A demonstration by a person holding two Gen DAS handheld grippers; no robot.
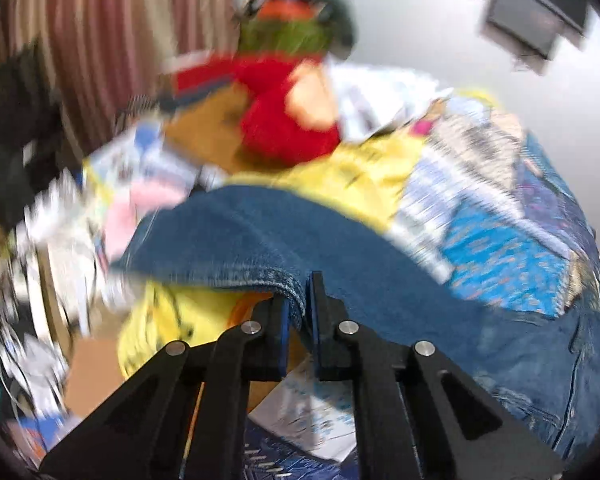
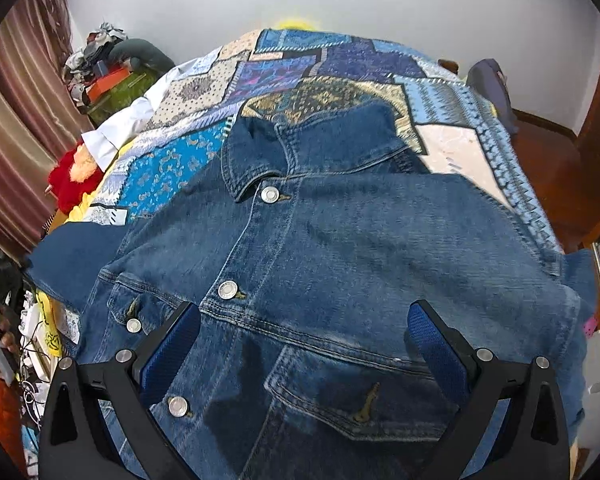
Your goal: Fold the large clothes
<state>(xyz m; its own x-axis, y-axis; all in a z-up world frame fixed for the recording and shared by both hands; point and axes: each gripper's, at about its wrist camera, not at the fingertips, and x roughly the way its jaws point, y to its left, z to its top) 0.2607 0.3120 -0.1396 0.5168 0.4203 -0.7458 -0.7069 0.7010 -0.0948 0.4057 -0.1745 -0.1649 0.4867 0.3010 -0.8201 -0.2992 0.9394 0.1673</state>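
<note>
Denim jacket [image 2: 340, 264] sleeve clamped in left tool [image 1: 300, 300].

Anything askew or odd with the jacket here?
The jacket lies buttoned, front up, on the bedspread; its collar sits rumpled and lopsided. The left tongs pinch one sleeve's edge.
</note>
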